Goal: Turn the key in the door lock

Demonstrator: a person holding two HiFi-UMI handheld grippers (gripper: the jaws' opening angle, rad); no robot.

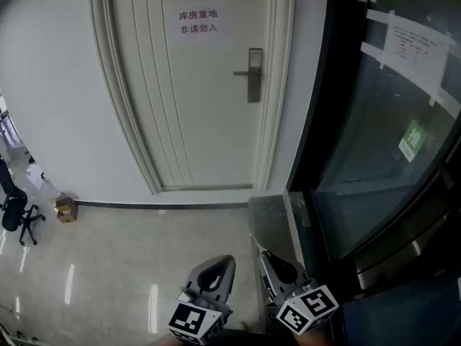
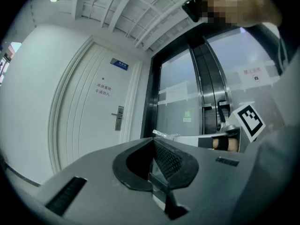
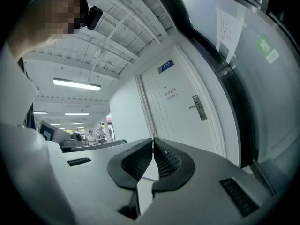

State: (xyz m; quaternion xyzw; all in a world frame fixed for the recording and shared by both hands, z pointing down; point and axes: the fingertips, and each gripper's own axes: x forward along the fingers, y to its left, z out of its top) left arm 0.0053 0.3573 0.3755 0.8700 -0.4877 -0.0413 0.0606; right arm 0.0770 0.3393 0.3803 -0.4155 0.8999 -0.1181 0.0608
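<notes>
head view: lock beyond left tongs, right tongs

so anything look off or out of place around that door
Only a small brown cardboard box sitting alone on the glossy floor by the wall, left of the white panelled door. Nothing looks damaged or spilled.

Office building, end of a corridor. White panelled door with lever lock plate, a paper notice in Chinese characters, and a small blue room sign above. Dark-framed glass wall alongside, with printed sheets taped on and a green sticker. Glossy tiled floor; swivel chair far left. Right gripper view: strip lights, exposed ceiling, distant people in an open-plan area.
</notes>
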